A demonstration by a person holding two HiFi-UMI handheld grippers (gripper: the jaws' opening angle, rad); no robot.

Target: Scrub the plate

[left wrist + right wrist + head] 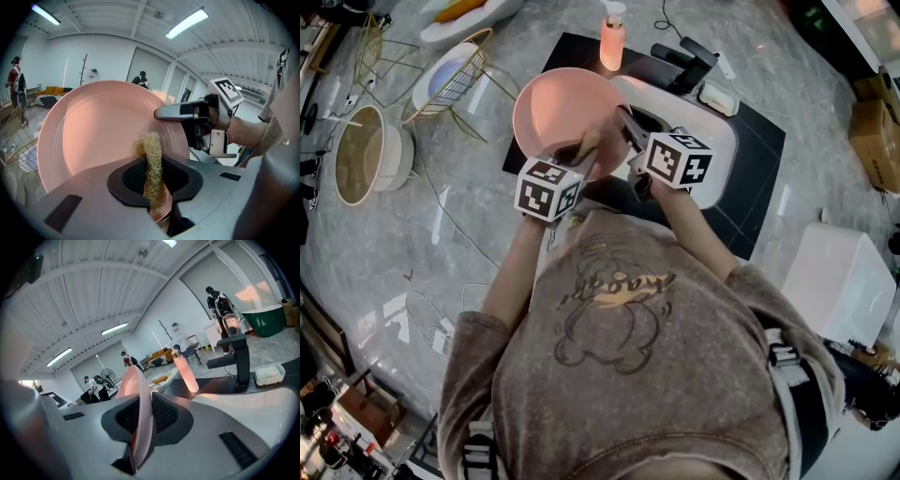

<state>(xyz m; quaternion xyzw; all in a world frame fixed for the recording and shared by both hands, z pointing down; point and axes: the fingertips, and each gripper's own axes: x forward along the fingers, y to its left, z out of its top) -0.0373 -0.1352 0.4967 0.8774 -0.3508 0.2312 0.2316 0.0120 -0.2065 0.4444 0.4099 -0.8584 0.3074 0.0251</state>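
Now mid-scrub | right gripper (140, 420) clamps pink plate (98, 126) rim | left gripper (152, 176) pinches mesh scourer (151, 150) | next: sweep it across the face.

Grey marbled floor (487, 234) carries a black countertop (759, 150). On the countertop: white sink (727, 141), pink bottle (612, 42), white dish (717, 97). On the floor: round white tub (366, 155), wire rack (459, 80), white box (839, 281).
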